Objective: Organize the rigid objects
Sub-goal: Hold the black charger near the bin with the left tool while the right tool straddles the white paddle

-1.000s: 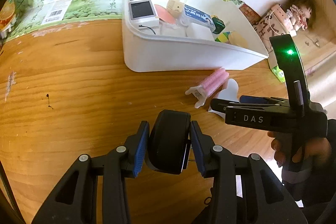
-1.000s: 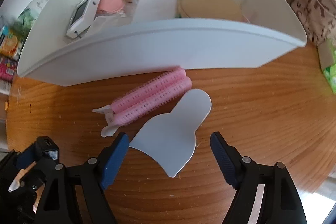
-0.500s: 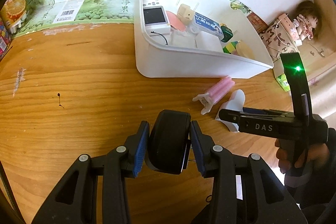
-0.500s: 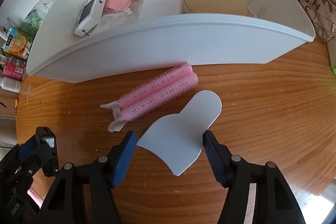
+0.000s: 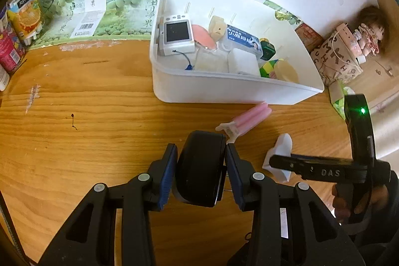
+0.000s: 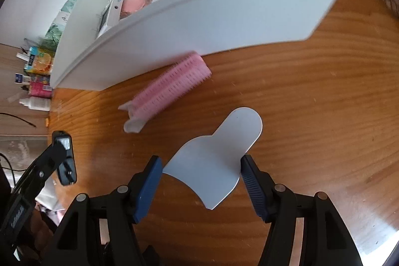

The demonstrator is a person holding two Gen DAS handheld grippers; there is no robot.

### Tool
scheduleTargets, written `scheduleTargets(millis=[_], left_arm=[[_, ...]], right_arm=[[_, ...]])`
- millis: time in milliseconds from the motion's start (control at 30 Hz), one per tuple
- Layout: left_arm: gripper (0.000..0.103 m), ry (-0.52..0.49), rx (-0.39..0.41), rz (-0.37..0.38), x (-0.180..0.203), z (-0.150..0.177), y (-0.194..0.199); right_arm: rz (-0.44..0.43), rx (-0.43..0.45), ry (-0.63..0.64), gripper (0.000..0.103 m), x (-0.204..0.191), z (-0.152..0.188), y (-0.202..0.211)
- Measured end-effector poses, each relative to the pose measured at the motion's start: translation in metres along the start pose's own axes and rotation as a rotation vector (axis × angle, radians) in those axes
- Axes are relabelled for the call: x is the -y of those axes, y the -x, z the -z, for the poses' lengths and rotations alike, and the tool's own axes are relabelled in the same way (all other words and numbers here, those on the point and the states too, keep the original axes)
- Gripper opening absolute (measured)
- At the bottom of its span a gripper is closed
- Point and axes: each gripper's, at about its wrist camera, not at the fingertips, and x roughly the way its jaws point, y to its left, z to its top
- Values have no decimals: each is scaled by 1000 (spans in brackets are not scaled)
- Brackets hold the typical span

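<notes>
My left gripper [image 5: 201, 151] is shut on a black rounded object [image 5: 199, 171], held above the wooden table. My right gripper [image 6: 200, 161] is shut on a flat white plastic piece [image 6: 219, 156], with a blue pad at each of its side edges. In the left wrist view the same white piece [image 5: 281, 153] pokes out behind the right gripper's black body. A pink hair roller [image 6: 169, 89] with a white clip end lies on the table against the front wall of the white bin [image 6: 199, 24]. It lies just ahead of both grippers.
The white bin [image 5: 224, 89] holds a small white screen device [image 5: 177, 35], a blue box, a round tan lid and other small items. Juice cartons [image 5: 23, 16] and bottles stand at the far left edge. A doll [image 5: 369, 34] and a patterned bag sit at the right.
The right gripper's jaws narrowed onto the white piece, then it moved and tilted with the piece in it. The left gripper drew up and back with the black object.
</notes>
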Motion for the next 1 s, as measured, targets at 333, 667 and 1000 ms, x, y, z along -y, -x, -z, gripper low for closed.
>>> scheduleTargets(millis=[333, 667, 1000], left_arm=[[43, 35, 63, -42, 26, -6, 18], [43, 78, 159, -70, 29, -11, 48], [43, 133, 226, -86, 7, 5, 78]], right_arm=[[-145, 19, -36, 6, 44, 11, 45], [-157, 47, 22, 6, 47, 11, 69], [-124, -11, 72, 57, 17, 6, 46]])
